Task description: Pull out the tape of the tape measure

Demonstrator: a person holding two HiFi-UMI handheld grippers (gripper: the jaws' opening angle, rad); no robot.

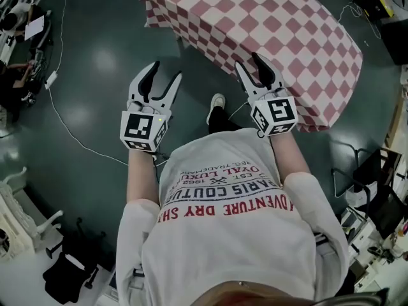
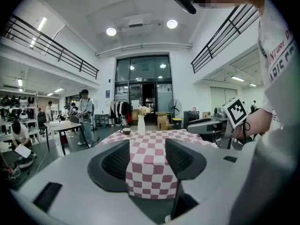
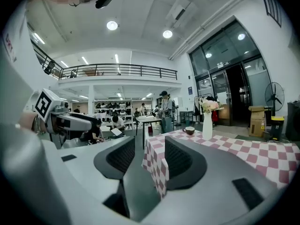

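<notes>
No tape measure shows in any view. In the head view my left gripper (image 1: 164, 72) and right gripper (image 1: 250, 62) are held out side by side in front of the person's chest, both open with nothing between the jaws. Ahead stands a table under a red-and-white checked cloth (image 1: 268, 37). The left gripper view looks between its open jaws (image 2: 146, 159) at the cloth's near end (image 2: 150, 172). The right gripper view has open jaws (image 3: 149, 162) framing a corner of the cloth (image 3: 157, 165). Both grippers are short of the table.
A white vase with flowers (image 2: 141, 124) and a cup (image 2: 125, 131) stand at the table's far end, also visible as the vase (image 3: 207, 125) and cup (image 3: 189, 131). A person (image 2: 85, 116) stands by another table (image 2: 61, 125). A cable (image 1: 70, 129) crosses the floor; a dark chair (image 1: 376, 190) is at right.
</notes>
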